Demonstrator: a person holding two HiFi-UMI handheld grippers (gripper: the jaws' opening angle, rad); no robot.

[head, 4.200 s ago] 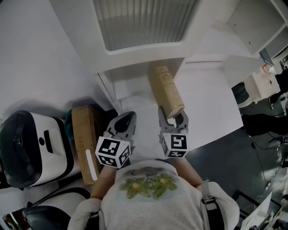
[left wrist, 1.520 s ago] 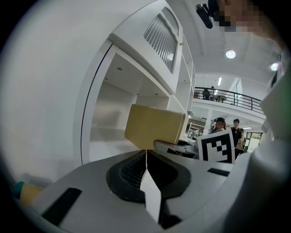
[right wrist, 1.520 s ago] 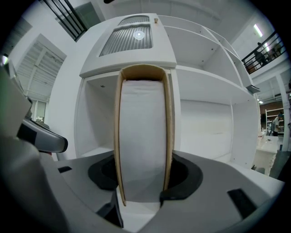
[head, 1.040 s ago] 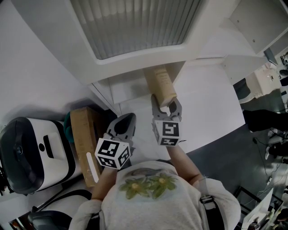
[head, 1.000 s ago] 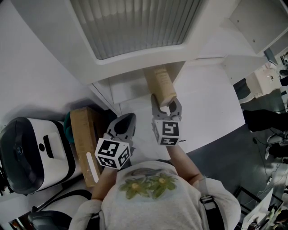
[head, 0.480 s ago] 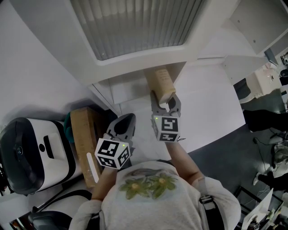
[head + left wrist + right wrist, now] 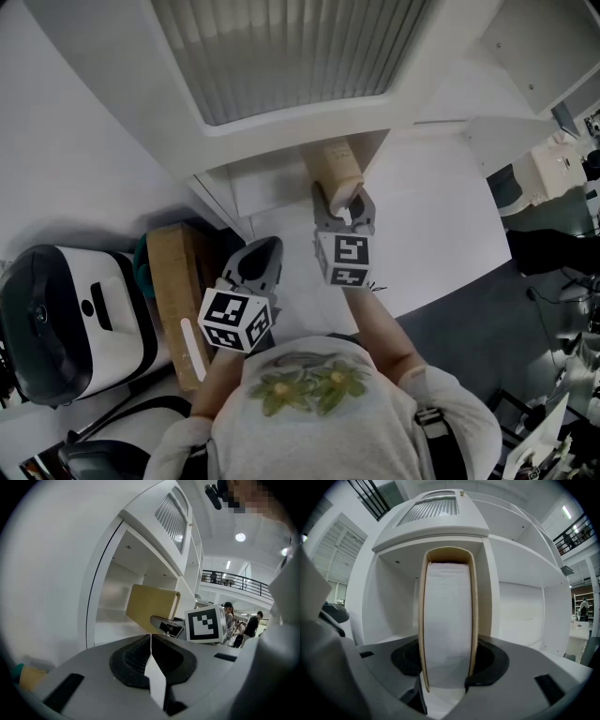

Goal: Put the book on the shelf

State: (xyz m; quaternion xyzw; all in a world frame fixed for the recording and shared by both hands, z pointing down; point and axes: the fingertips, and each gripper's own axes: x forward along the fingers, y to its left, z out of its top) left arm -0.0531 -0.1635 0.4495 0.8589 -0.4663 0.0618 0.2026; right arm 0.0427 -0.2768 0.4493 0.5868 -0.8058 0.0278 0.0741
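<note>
A tan hardcover book [image 7: 334, 167] stands on edge, its far end under the top of the white shelf [image 7: 281, 112]. My right gripper [image 7: 343, 208] is shut on the book's near end. In the right gripper view the book [image 7: 447, 620] shows its white page edges between the jaws of the right gripper [image 7: 445, 682], in front of a shelf compartment [image 7: 389, 606]. My left gripper [image 7: 259, 262] hangs lower left of the book, shut on nothing. From the left gripper [image 7: 151, 645] I see the book [image 7: 151, 607] tilted at the shelf opening.
A second tan book [image 7: 175, 292] lies at the left beside a white and black device [image 7: 66, 309]. A white shelf board [image 7: 441, 216] stretches to the right. The shelf's uprights [image 7: 490, 592] frame the opening. Distant people [image 7: 253, 626] stand at the right.
My right gripper has moved forward with the book, so more of the book lies under the shelf top. The left gripper has stayed where it was.
</note>
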